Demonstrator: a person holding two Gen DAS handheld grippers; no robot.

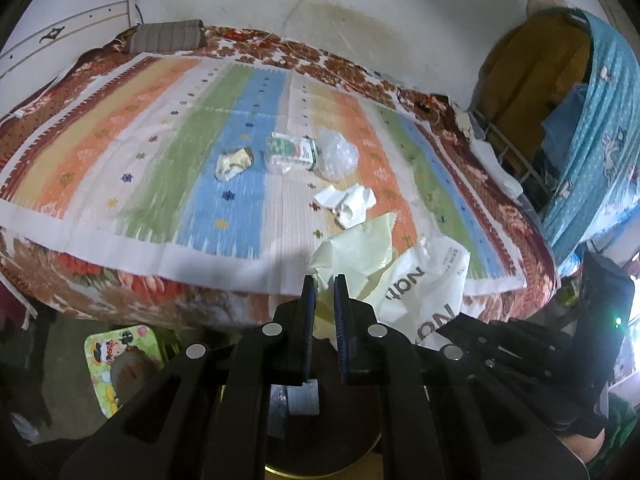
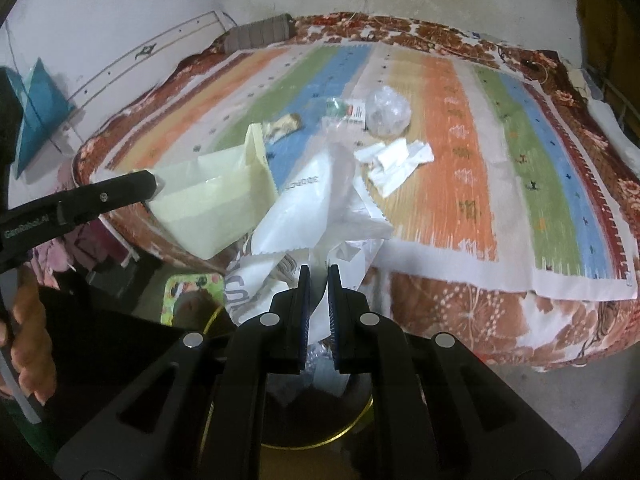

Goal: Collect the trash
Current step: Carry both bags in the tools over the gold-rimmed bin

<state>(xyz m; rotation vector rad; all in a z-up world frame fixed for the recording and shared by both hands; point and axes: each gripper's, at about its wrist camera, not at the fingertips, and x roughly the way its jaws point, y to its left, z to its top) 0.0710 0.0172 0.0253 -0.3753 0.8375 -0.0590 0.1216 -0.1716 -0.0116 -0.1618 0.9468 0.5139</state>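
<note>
Both claws grip bag — inside unseen.

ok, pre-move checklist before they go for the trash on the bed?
1. Left gripper shut on the bag: ok, pale plastic is pinched between its fingers.
2. Right gripper shut on the bag's other side: ok, white plastic runs between its fingers.
3. Bag mouth spread wide enough to take trash: cannot tell, the plastic looks bunched between the grippers.
4. Trash in plain sight on the mat: ok, crumpled paper, clear wrap, packet and yellowish wad.
5. A free gripper to pick with: not ok, both hold the bag.
</note>
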